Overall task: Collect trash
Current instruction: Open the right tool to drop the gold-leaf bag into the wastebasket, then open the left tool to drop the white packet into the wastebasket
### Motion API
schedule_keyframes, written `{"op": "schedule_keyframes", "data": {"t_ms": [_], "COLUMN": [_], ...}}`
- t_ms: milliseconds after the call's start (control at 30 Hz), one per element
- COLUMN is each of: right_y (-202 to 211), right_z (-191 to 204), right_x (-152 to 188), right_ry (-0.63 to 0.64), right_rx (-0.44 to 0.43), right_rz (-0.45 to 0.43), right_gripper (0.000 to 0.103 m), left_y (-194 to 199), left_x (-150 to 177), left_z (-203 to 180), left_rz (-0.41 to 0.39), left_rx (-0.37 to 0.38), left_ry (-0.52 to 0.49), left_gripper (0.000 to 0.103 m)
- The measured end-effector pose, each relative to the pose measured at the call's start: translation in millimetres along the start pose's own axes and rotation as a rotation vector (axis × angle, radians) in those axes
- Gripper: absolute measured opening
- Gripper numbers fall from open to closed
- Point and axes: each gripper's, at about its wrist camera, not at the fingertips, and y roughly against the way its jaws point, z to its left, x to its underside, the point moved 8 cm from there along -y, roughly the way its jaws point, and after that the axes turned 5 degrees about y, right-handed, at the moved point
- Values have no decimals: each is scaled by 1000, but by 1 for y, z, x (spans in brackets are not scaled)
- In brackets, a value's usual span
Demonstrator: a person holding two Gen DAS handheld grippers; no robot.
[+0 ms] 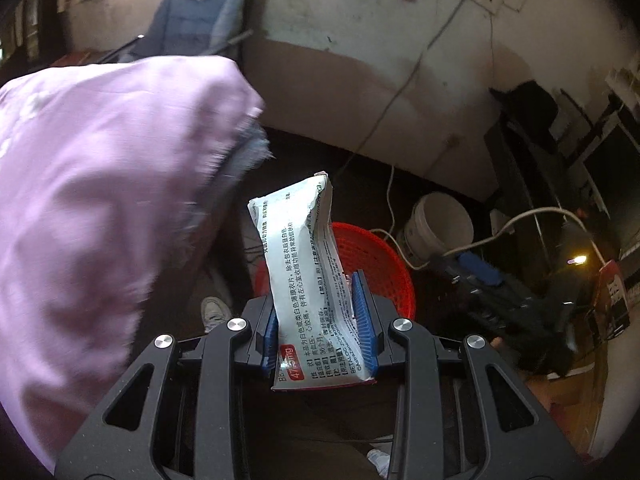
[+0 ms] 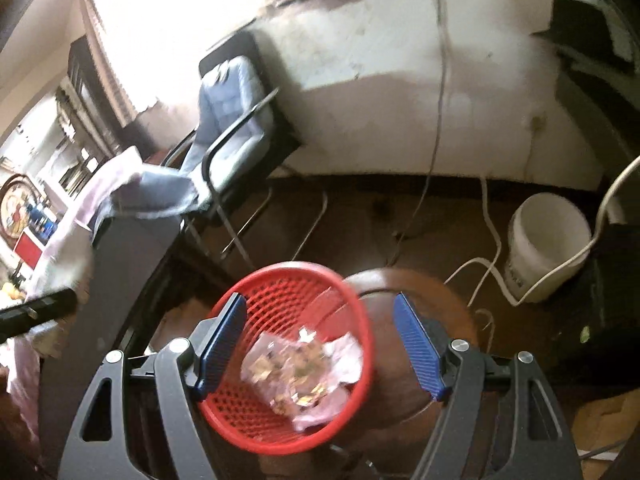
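Observation:
My left gripper (image 1: 320,320) is shut on a crushed white medicine box (image 1: 304,272) with printed text, which stands up between the blue pads above the red mesh basket (image 1: 372,260). In the right wrist view my right gripper (image 2: 320,344) is open and empty, its blue pads (image 2: 416,348) spread either side of the red basket (image 2: 264,424) below. The basket holds crumpled wrappers and paper (image 2: 300,368). It sits on a round brown stool (image 2: 400,320).
A table with a pink cloth (image 1: 100,200) fills the left. A blue padded chair (image 2: 232,120) stands by the wall. A white bucket (image 2: 544,244) and white cables (image 2: 492,240) lie on the dark floor. Dark equipment (image 1: 500,300) sits at the right.

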Motion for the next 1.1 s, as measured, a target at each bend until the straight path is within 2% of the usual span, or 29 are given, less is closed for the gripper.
{"op": "schedule_keyframes", "data": {"t_ms": [133,400,433,500,533,567,733,1100], "right_y": [8,1,0,-1,-1,-1,1,29], "right_z": [-20,-39,-41,-42,-43,-42,-34,-2], "right_x": [-7,2,3,4,4,3,1,-9], "right_ry": [-39,-98,-106,-111,-111,-110,-95,-26], "right_rx": [23,21,18,21,23,23,6,-14], "right_rz": [-32,1,6,7,7,8,8,-36], "right_gripper": [75,75,75,75,75,75,75,77], "left_y": [-28,-88,-94,-105,-108,-108,-100,-48], "left_x": [1,14,15,16,16,16,15,20], "left_z": [-14,-31,-31,-30,-28,-24,-22,-19], "left_rz": [49,158,171,188,187,177,153,11], "left_rx": [7,-1,-1,-21,-36,-47,-65,-141], "left_ry": [-30,-92,-95,-87,-77,-66,-64,-104], "left_gripper": [34,35,37,57,68,74,78,84]}}
